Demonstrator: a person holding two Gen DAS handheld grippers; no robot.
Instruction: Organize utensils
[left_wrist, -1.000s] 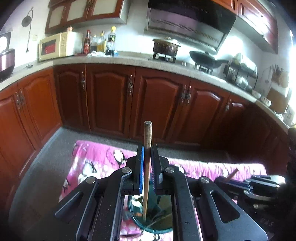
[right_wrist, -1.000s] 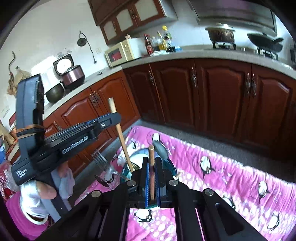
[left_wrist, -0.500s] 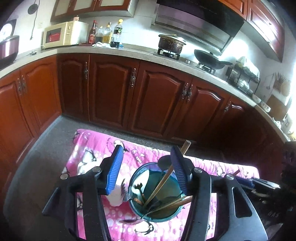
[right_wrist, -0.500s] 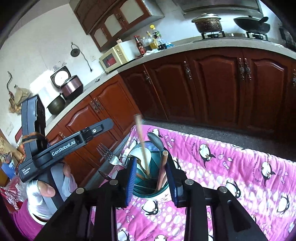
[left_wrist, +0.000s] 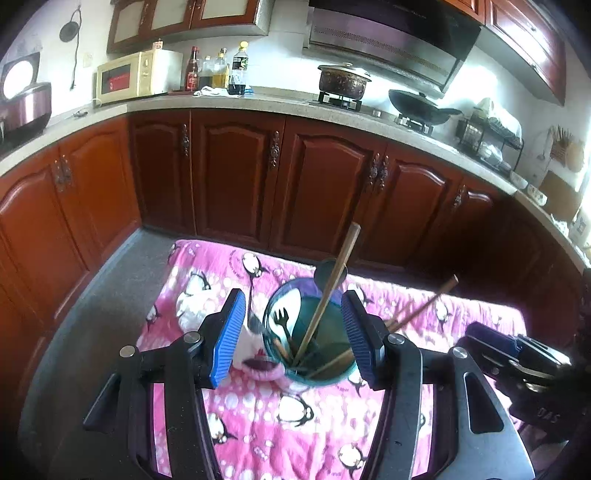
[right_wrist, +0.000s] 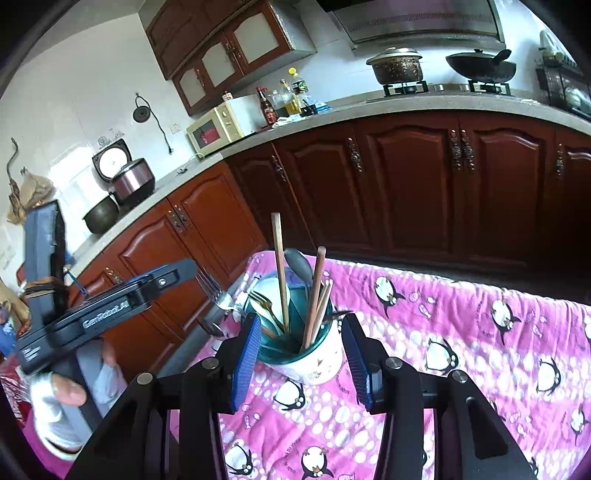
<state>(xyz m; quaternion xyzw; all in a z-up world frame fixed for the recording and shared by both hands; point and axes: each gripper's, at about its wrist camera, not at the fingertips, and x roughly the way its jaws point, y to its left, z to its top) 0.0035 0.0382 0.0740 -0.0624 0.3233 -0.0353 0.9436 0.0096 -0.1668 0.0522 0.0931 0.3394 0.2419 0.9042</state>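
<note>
A white cup with a teal inside stands on the pink penguin cloth. Wooden chopsticks lean in it, along with a fork and a dark spoon. My left gripper is open, its blue pads either side of the cup and clear of it. The jaws of my right gripper are opening; the cup lies between the pads, untouched. Each gripper also shows in the other's view: left gripper, right gripper.
A second fork and a spoon stick out just left of the cup. A gloved hand holds the left gripper's handle. Red-brown cabinets and a stone counter ring the grey floor around the cloth.
Both grippers have opened and let go of their chopsticks, which now stand loose in the cup. Both have drawn back, so the whole cup shows.
</note>
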